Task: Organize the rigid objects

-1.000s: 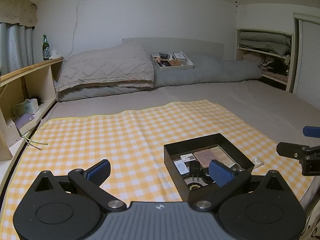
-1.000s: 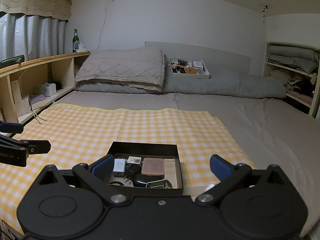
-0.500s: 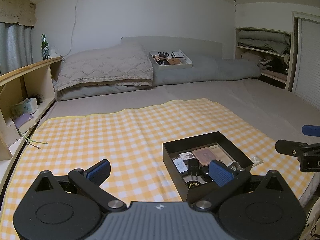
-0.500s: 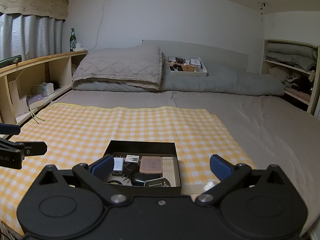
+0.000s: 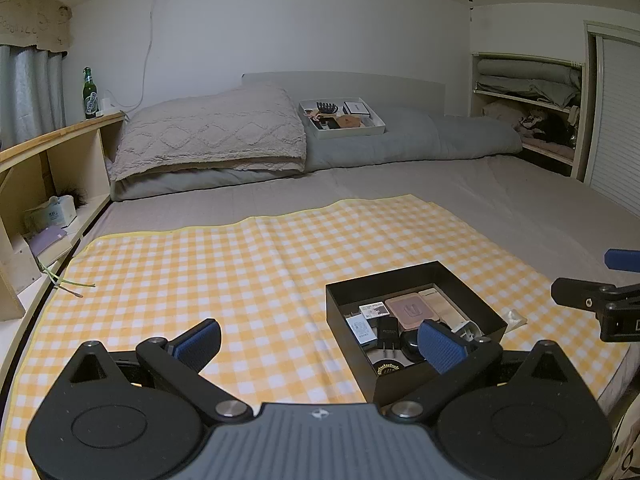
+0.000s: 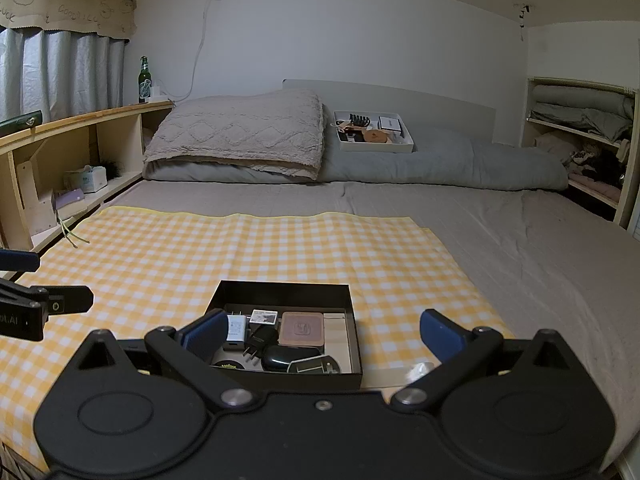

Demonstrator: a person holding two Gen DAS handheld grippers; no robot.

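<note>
Grippers both hang wide apart and hold nothing: the left gripper [image 5: 318, 344] over the checked cloth [image 5: 240, 272] near the bed's foot edge, the right gripper [image 6: 322, 332] straddling the black box [image 6: 286, 294]. That box sits on the cloth toward its near right corner, and it already holds the small hard things: a white charger [image 6: 237, 328], a black plug [image 6: 260, 338], a brown square case [image 6: 302, 328], a pale wooden block [image 6: 335, 326] and a dark rounded case [image 6: 280, 354]. A small white scrap [image 5: 514, 316] lies on the cloth just beside the box's right wall; what it is cannot be told.

By the look of it the step in hand is a pause before a pick, with no item chosen yet. The next move probably calls for lowering one gripper into the box onto a single item, lined up so the other pieces stay clear, or for fetching the stray scrap.
</note>
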